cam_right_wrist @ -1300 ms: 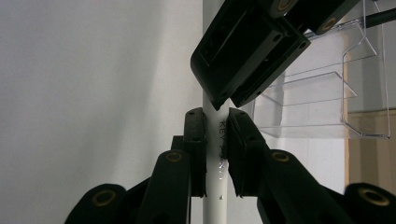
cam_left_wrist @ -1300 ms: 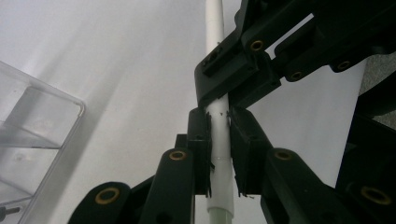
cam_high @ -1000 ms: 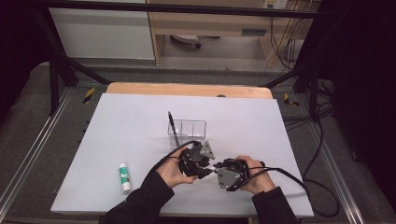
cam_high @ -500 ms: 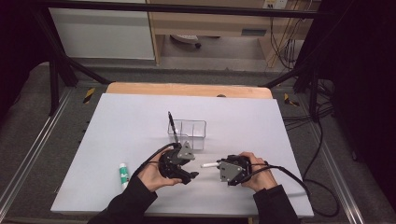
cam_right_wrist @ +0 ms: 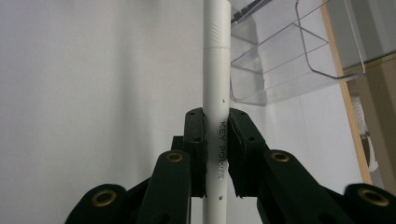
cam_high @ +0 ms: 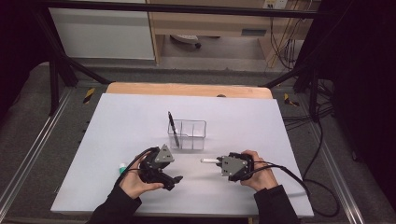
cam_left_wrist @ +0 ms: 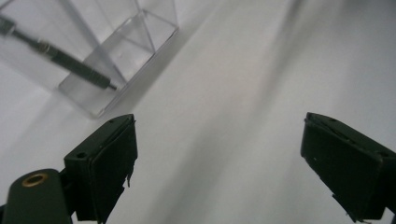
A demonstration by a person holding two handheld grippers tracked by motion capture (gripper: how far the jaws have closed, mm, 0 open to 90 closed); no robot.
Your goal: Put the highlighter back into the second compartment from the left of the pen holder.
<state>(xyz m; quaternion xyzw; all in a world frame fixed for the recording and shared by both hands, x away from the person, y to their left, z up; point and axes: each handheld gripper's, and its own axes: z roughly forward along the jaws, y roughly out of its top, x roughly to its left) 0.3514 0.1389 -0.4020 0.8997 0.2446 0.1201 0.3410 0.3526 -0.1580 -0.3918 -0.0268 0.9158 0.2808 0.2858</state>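
Note:
My right gripper point(cam_right_wrist: 217, 122) is shut on a white pen point(cam_right_wrist: 216, 56) printed with grey letters; in the high view that pen point(cam_high: 208, 160) sticks out to the left from the right gripper point(cam_high: 221, 163), level above the table. My left gripper point(cam_high: 173, 180) is at the front left, apart from the pen. Its jaws have just been opening and now stand wide in the left gripper view point(cam_left_wrist: 219, 140), with only bare white table between them. A clear plastic holder point(cam_high: 192, 135) stands mid-table with a black pen point(cam_high: 172, 127) leaning in it.
A white stick with a green cap point(cam_high: 122, 166) lies partly hidden behind the left hand. The holder point(cam_left_wrist: 122, 56) is close ahead of the left gripper and up and to the right of the right one point(cam_right_wrist: 299, 56). The white table point(cam_high: 280, 126) ends at a wooden back edge.
The left gripper has let go at the white pen, opened its jaws and drawn away to the left and toward the front edge. The right gripper has kept still with the pen.

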